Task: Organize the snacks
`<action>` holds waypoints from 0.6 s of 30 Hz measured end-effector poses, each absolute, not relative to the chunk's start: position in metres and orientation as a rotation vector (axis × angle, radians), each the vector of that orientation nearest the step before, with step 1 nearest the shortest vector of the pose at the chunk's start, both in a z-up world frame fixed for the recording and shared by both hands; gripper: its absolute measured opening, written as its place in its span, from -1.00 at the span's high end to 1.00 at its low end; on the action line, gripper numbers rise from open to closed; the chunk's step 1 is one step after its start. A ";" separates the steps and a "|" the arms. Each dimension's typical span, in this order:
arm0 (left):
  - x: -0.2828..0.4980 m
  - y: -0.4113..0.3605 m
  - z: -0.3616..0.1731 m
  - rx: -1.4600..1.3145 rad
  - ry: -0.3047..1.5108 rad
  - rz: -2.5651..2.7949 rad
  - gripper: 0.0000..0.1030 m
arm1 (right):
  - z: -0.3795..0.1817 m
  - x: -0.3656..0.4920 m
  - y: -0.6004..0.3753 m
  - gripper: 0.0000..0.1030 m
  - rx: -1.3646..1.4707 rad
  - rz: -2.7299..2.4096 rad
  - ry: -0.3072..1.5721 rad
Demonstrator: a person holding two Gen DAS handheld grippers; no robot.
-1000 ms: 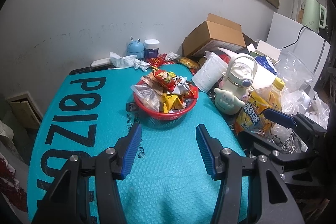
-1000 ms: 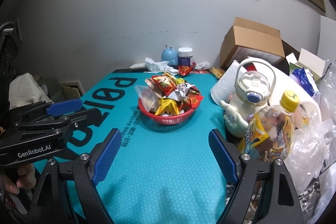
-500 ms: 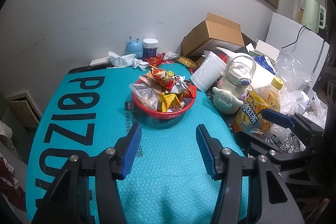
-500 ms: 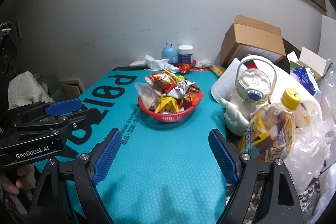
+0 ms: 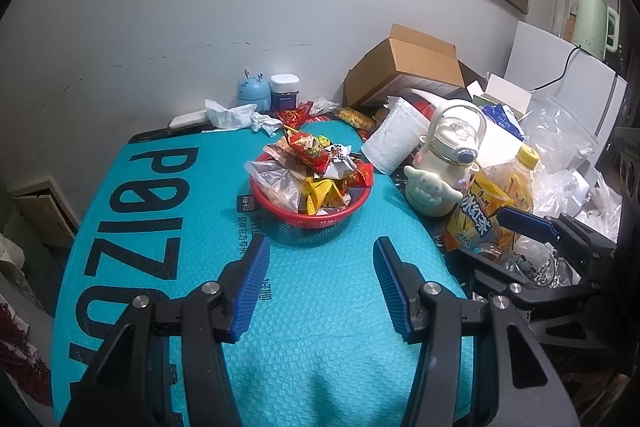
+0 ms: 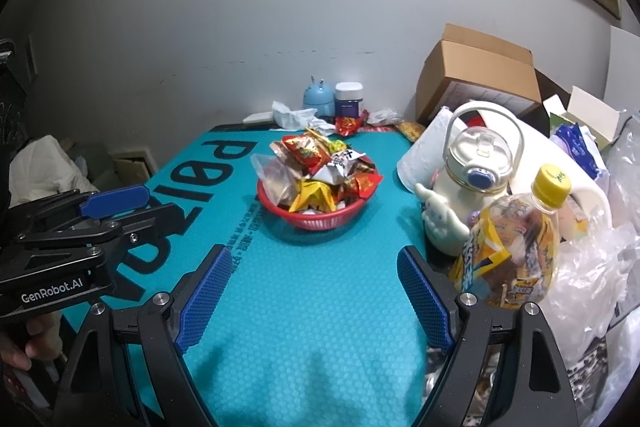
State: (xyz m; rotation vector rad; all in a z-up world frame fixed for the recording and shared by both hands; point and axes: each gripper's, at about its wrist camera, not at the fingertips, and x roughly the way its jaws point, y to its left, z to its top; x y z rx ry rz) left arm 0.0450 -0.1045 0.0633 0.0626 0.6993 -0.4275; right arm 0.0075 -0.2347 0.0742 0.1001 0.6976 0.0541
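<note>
A red basket [image 5: 316,219] piled with snack packets [image 5: 316,167] sits mid-table on the teal mat [image 5: 320,339]. It also shows in the right wrist view [image 6: 320,219]. My left gripper [image 5: 320,267] is open and empty, hovering just short of the basket. My right gripper [image 6: 314,275] is open and empty, also short of the basket. The left gripper shows at the left in the right wrist view [image 6: 112,207]. The right gripper's finger shows at the right in the left wrist view [image 5: 528,223]. A red snack packet [image 6: 347,125] lies behind the basket.
At the right stand a white jug [image 6: 476,171], a yellow tea bottle [image 6: 516,247], a cream figurine [image 6: 440,223], plastic bags [image 6: 600,267] and a cardboard box [image 6: 476,79]. Tissues [image 6: 292,117], a blue gadget [image 6: 318,99] and a jar [image 6: 348,99] line the wall.
Both grippers drifted very slightly; the basket sits marginally closer and lower in the views. Both stay open and empty.
</note>
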 end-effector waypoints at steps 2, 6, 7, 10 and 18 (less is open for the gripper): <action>0.045 -0.105 0.064 0.066 0.698 -0.427 -0.03 | 0.074 0.008 -0.235 -0.66 0.102 0.054 0.698; 0.045 -0.105 0.065 0.066 0.698 -0.422 -0.03 | 0.075 0.007 -0.235 -0.66 0.099 0.052 0.698; 0.045 -0.105 0.065 0.065 0.698 -0.419 -0.03 | 0.075 0.007 -0.235 -0.66 0.100 0.052 0.699; 0.046 -0.104 0.066 0.066 0.698 -0.412 -0.03 | 0.074 0.007 -0.235 -0.66 0.099 0.049 0.700; 0.049 -0.104 0.064 0.071 0.705 -0.394 -0.03 | 0.074 0.010 -0.238 -0.66 0.104 0.044 0.702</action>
